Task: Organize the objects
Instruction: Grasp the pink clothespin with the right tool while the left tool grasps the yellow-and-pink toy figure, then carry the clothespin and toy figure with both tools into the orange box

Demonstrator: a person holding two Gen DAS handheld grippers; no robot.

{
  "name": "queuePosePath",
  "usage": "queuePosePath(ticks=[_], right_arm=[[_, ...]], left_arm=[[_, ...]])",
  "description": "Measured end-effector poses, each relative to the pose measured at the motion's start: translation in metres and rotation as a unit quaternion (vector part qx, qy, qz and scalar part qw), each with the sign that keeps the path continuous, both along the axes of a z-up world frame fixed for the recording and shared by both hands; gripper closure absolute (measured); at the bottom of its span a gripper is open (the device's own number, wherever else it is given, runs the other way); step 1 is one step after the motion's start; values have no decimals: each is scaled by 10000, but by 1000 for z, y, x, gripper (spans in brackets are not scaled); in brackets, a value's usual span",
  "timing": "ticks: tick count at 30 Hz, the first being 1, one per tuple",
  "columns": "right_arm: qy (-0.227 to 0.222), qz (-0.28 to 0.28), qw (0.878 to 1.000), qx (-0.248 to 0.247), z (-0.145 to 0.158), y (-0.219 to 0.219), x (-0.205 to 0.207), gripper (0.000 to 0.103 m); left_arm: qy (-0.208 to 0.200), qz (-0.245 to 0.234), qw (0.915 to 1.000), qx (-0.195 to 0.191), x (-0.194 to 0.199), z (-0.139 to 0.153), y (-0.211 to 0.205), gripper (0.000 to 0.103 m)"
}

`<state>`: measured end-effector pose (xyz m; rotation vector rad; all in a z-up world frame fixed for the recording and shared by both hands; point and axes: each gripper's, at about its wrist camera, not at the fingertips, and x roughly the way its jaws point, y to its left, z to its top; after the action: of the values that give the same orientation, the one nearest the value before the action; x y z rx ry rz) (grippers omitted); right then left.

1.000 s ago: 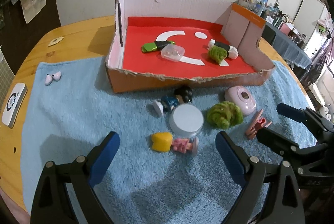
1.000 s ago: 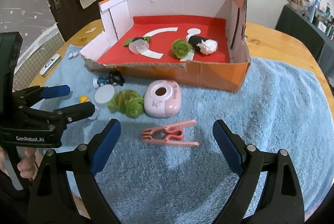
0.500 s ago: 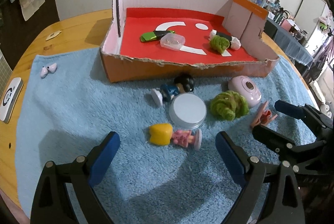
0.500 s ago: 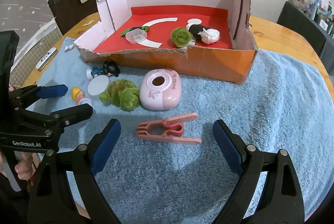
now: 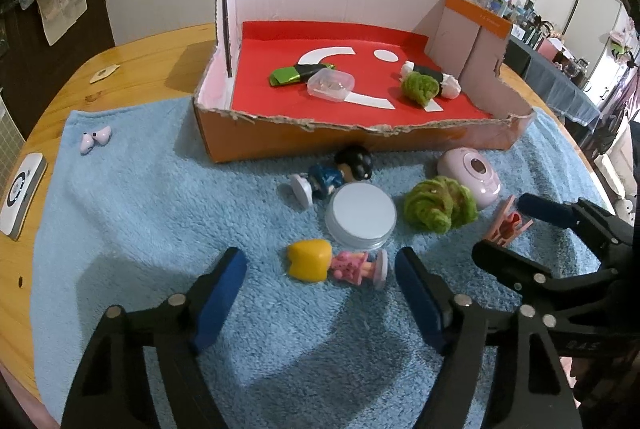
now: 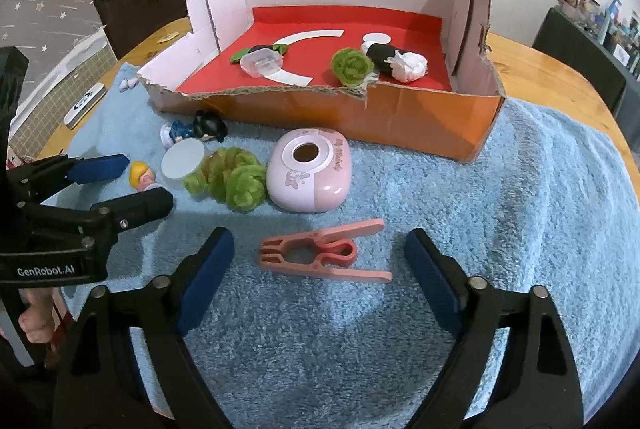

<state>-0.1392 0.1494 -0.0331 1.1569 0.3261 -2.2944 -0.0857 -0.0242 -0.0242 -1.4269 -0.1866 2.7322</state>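
My left gripper [image 5: 320, 289] is open, its jaws either side of a yellow-haired doll [image 5: 332, 263] lying on the blue towel [image 5: 140, 213]. My right gripper [image 6: 316, 269] is open, its jaws either side of a pink clothespin [image 6: 320, 255]. Past them lie a white round lid [image 5: 361, 213], a dark-haired doll [image 5: 340, 171], a green fuzzy bundle [image 6: 230, 181] and a pink case [image 6: 310, 171]. The cardboard box [image 6: 420, 121] with a red floor holds a clear small case [image 6: 262, 63], a green wrapper, a green fuzzy ball [image 6: 352, 65] and a black-and-white roll [image 6: 394, 59].
The towel covers a round wooden table [image 5: 132, 65]. A small pale item [image 5: 94, 139] lies at the towel's far left corner. A white device [image 5: 22, 189] sits at the table's left edge. Chairs and cluttered shelves stand to the right.
Both grippers have moved forward and lower. The yellow-haired doll now sits between the left jaws and the clothespin between the right jaws. Both stay open.
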Motion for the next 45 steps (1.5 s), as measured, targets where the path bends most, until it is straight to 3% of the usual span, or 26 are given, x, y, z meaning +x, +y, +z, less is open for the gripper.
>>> queuePosePath(ticks=[5,10,18,45], right_arm=[[84,39,9999,85,1,-2,2,42],[104,50,9999,99,1,-2,3,42],[72,39,10000,-4,3,0,5,42],[117,132,9995,-275,20,-1,14,42]], left_arm=[[21,5,10000,-14,1,0,1,31],[44,57,10000,47,2,2,-3,44],[110,52,9999,13,4,4,-2,53],[272,46,9995,157,10,16,-3,54]])
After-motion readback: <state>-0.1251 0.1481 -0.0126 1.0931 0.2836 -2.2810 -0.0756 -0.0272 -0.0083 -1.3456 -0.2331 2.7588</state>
